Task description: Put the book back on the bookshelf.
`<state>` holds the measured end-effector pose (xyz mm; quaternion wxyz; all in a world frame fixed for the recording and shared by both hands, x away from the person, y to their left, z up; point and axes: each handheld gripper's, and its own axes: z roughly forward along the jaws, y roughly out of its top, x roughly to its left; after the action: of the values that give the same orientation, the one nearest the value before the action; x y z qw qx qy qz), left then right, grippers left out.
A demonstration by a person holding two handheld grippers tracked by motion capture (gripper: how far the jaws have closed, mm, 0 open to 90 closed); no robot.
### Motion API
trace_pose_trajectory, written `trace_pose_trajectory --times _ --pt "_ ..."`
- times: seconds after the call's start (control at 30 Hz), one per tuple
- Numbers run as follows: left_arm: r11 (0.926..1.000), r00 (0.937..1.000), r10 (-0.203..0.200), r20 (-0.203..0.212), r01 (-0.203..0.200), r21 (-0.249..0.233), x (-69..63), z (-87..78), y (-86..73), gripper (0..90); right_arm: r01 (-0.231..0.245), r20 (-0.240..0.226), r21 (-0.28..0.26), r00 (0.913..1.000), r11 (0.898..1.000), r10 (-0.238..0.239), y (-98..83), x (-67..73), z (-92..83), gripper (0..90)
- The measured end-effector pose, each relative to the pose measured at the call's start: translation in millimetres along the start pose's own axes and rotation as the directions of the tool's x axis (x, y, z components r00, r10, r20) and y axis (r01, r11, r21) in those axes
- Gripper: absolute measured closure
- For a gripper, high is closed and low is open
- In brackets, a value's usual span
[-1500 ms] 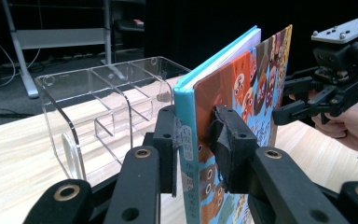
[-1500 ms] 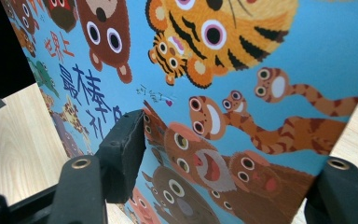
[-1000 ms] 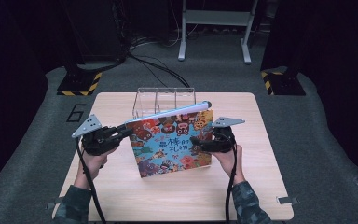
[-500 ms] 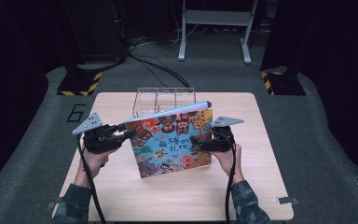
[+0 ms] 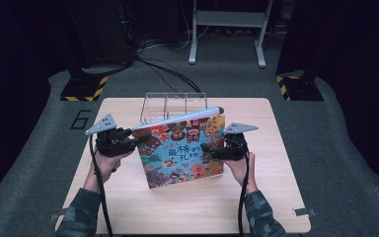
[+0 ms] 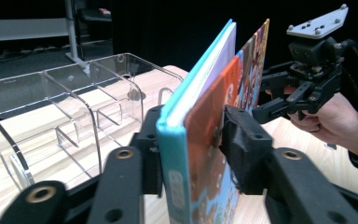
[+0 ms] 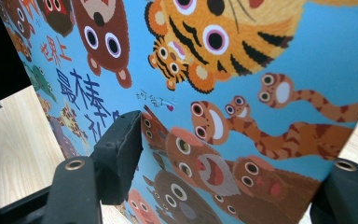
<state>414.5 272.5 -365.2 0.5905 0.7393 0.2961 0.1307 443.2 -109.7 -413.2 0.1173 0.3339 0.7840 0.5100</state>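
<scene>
A picture book (image 5: 182, 153) with cartoon animals on a blue cover stands upright on the wooden table (image 5: 256, 197), its top leaning back. My left gripper (image 5: 139, 140) holds its spine edge. In the left gripper view the book (image 6: 205, 140) sits between the two jaws with a pad against each cover. These jaws have just been closing, and the front cover stands slightly off the pages. My right gripper (image 5: 209, 150) is at the book's opposite edge. In the right gripper view one pad lies on the cover (image 7: 261, 70), and the other jaw is behind the book.
A clear acrylic organiser (image 5: 172, 103) with compartments stands right behind the book, near the table's far edge; it is also close by on the left gripper's side (image 6: 74, 93). Bare wood lies in front of the book. Cables and a metal stand (image 5: 227, 29) are on the dark floor beyond.
The left gripper's jaws loosened a little at the spine edge and drew in again. The book and the right gripper stay where they were.
</scene>
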Motion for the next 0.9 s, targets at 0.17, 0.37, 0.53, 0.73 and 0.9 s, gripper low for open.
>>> trace_pose_trajectory --times 0.17,0.37,0.53,0.73,0.9 --pt "1.0000 0.9999 -0.005 0.014 0.005 -0.009 1.7 -0.1 -0.3 65.7 0.002 0.005 0.004 1.0000 1.000 -0.002 0.2 1.0 -0.3 34.1" --pt "0.9999 0.9972 -0.008 0.074 0.009 -0.010 4.1 -3.8 -1.0 70.0 0.007 0.002 0.007 1.0000 1.000 -0.007 0.3 1.1 -0.5 32.5" --pt "0.9999 0.9970 0.009 0.077 -0.009 -0.005 2.8 -4.6 0.2 70.3 0.010 0.003 0.008 0.9999 1.000 -0.010 0.0 1.3 -1.3 32.2" --pt "0.9996 0.9958 0.026 0.087 -0.027 0.008 0.4 -6.1 1.2 70.6 0.021 0.005 0.018 0.9998 1.000 -0.021 -0.6 2.1 -4.1 32.8" --pt "0.9990 0.9960 0.042 0.079 -0.043 0.011 0.1 -8.5 1.4 72.7 0.023 0.066 0.034 0.9975 0.999 -0.025 -4.3 -0.7 -8.9 30.5"
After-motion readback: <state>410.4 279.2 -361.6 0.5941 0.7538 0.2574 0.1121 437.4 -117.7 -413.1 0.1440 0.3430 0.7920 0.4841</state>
